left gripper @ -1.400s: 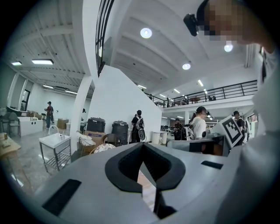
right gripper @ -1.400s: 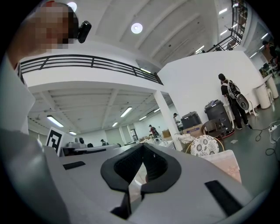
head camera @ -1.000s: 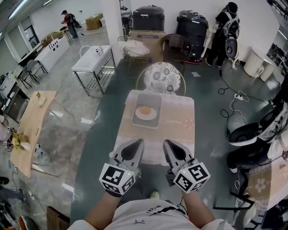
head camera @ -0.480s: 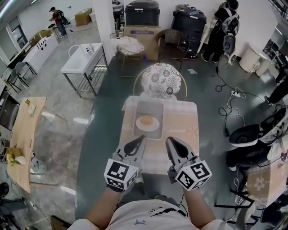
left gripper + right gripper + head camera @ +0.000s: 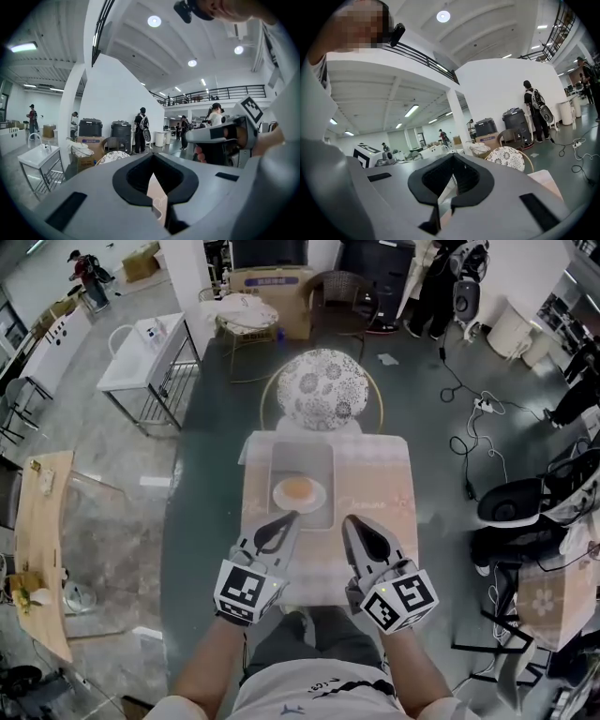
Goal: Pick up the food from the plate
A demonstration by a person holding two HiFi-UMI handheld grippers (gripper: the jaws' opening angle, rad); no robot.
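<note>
Over the last second I have closed in on the table [image 5: 384, 493], and both sets of tongs, which sat short of its near edge, now reach out over the pale cloth. The left tongs [image 5: 284, 521] are pressed together with nothing between them; through the sliver at their tips the left gripper view shows only cloth. In the head view their point sits just short of the near rim of the plate [image 5: 281, 502], over the near end of the grey tray [image 5: 302, 454] that carries it. The right tongs [image 5: 355, 529] are together too and empty, over bare cloth just right of the tray, level with the left pair. The food [image 5: 298, 488], 1 round golden-brown piece, lies in the middle of the white plate, ahead of both tips and touched by neither. The tray runs lengthwise down the table's left half. Beyond the far end of the table stands a round chair [image 5: 324, 390] with a flower-patterned cushion. A white metal sink stand [image 5: 141, 348] is well off to the far left, and a wooden table [image 5: 37, 540] runs along the left edge of the floor. A black cable [image 5: 459, 442] trails over the grey floor to the right.
</note>
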